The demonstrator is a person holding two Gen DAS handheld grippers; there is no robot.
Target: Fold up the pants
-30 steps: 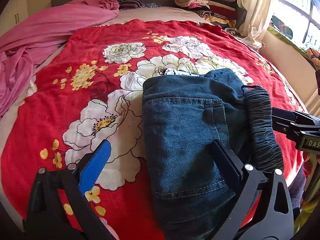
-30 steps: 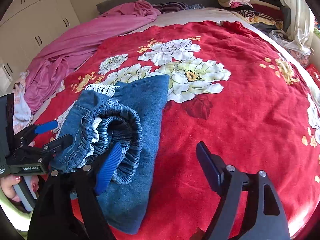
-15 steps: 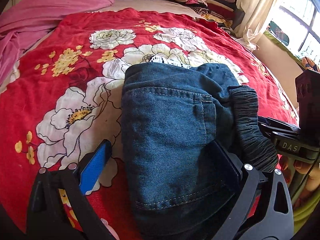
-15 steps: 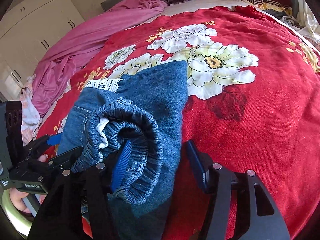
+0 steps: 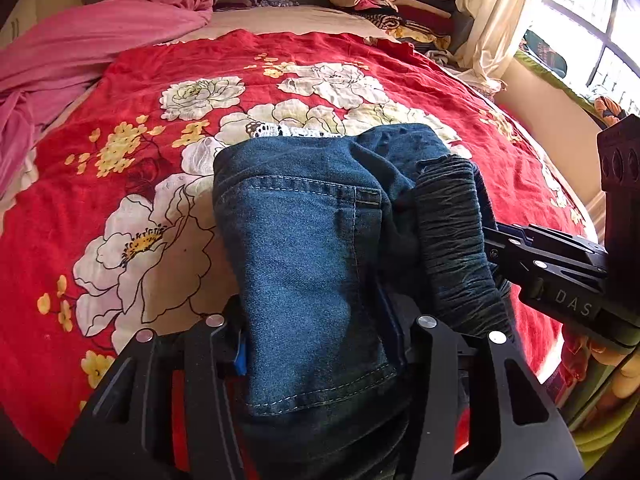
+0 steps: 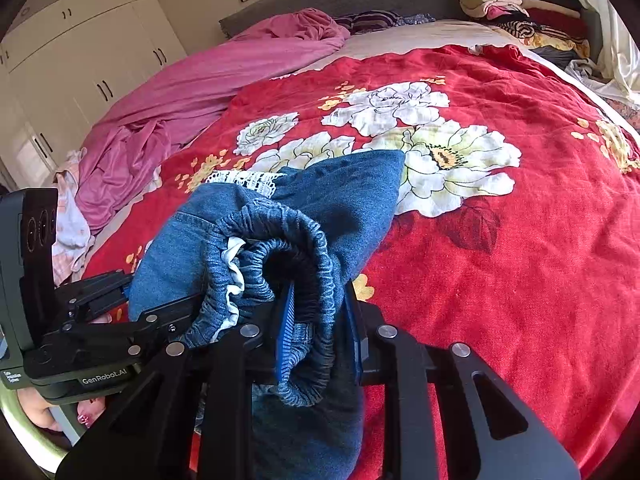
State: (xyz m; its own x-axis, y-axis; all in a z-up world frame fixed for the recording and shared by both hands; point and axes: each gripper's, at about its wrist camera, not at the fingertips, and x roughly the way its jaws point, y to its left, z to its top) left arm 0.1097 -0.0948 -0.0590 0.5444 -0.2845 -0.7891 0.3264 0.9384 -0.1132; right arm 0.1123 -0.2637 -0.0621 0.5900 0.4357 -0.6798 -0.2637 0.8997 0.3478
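Note:
Folded blue denim pants (image 5: 304, 248) lie on the red flowered bedspread (image 5: 100, 200), with white lace trim at their far edge. My left gripper (image 5: 320, 328) is shut on the near pocket side of the pants. My right gripper (image 6: 320, 320) is shut on the elastic waistband (image 6: 320, 264), which bulges up in a loop. The pants (image 6: 352, 196) show in the right wrist view too. Each gripper appears in the other's view: the right one (image 5: 560, 276) and the left one (image 6: 100, 320).
A pink sheet (image 6: 208, 80) is bunched along the bed's left side. A stack of folded clothes (image 5: 392, 4) stands at the headboard, far right. A curtain (image 5: 492, 12) and window are at the right. White wardrobes (image 6: 80, 52) stand to the left.
Both grippers moved in onto the pants and closed: the left on the pocket side, the right on the waistband. Earlier both were open.

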